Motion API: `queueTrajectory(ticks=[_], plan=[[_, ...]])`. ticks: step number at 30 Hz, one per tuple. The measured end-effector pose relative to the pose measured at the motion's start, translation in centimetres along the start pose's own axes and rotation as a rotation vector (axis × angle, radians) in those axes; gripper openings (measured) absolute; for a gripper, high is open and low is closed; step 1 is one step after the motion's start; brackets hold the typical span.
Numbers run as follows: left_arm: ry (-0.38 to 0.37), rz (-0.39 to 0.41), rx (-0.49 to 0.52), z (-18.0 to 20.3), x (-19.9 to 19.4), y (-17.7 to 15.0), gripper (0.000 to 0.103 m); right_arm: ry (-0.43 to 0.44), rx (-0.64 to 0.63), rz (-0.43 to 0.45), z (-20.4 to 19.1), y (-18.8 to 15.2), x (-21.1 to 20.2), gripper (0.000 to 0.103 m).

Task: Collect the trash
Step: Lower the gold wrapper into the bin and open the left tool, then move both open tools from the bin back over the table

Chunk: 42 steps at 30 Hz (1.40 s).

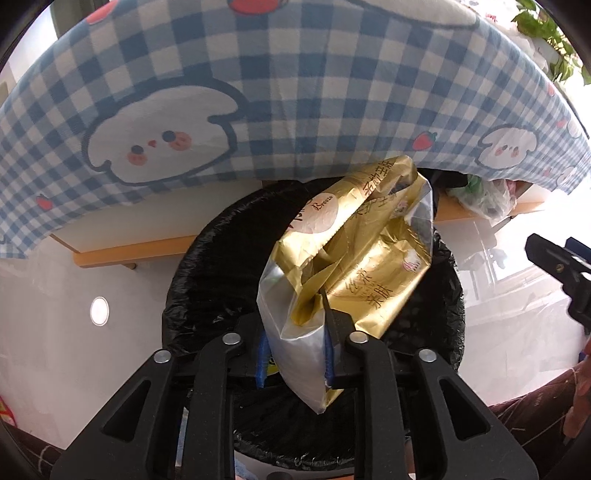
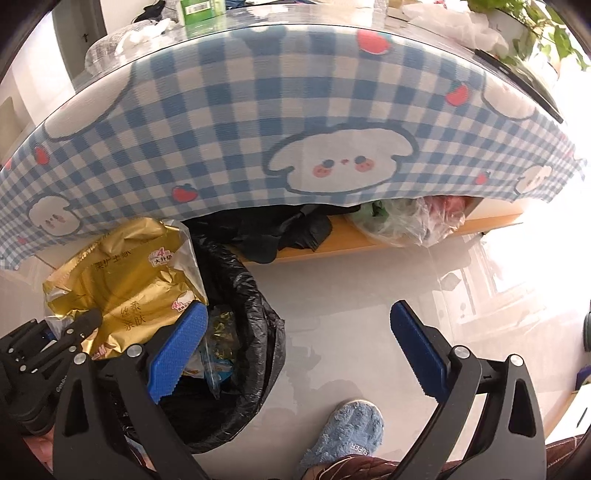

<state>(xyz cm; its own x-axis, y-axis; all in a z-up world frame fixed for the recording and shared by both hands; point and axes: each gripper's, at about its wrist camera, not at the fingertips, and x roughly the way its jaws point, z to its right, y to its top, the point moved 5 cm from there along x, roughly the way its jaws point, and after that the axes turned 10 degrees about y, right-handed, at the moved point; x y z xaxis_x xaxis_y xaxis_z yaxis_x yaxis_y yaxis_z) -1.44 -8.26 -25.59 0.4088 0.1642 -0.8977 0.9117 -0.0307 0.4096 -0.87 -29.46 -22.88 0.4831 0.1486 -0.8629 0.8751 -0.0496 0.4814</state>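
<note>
A crumpled gold wrapper [image 1: 354, 258] with a clear plastic edge stands between the blue pads of my left gripper [image 1: 293, 325], which is shut on its lower end. The wrapper hangs over the mouth of a bin lined with a black bag [image 1: 207, 266]. In the right wrist view the same gold wrapper [image 2: 122, 280] sits at the left above the black-lined bin [image 2: 255, 295], with the left gripper's black fingers [image 2: 85, 321] on it. Other wrappers [image 2: 221, 332] lie inside the bin. My right gripper [image 2: 297, 308] is open over bare floor, right of the bin, holding nothing.
A table with a blue checked cloth [image 2: 221, 129] overhangs the bin. Under it a wooden shelf [image 2: 332, 247] carries a clear plastic bag [image 2: 410, 221] and dark bags. A foot in a blue slipper [image 2: 347, 432] stands on the pale floor near the bin. A plant [image 2: 535, 29] is top right.
</note>
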Motion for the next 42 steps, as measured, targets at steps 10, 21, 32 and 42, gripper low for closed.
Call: queueTrajectory(ticks=[10, 21, 32, 42], plan=[[0.043, 0.044, -0.022, -0.9, -0.8, 0.5, 0.065, -0.025, 0.017, -0.008, 0.4, -0.1, 0.5, 0.095], [0.056, 0.127, -0.026, -1.3, -4.5, 1.9, 0.093, -0.024, -0.003, 0.055, -1.1, 1.2, -1.9, 0.095], [0.015, 0.211, -0.072, -2.8, -10.1, 4.1, 0.097, 0.04, -0.043, 0.169, -3.3, 3.5, -6.0, 0.095], [0.014, 0.266, -0.101, -5.2, -12.9, 7.9, 0.097, 0.066, -0.116, 0.257, -5.5, 7.5, -9.3, 0.095]])
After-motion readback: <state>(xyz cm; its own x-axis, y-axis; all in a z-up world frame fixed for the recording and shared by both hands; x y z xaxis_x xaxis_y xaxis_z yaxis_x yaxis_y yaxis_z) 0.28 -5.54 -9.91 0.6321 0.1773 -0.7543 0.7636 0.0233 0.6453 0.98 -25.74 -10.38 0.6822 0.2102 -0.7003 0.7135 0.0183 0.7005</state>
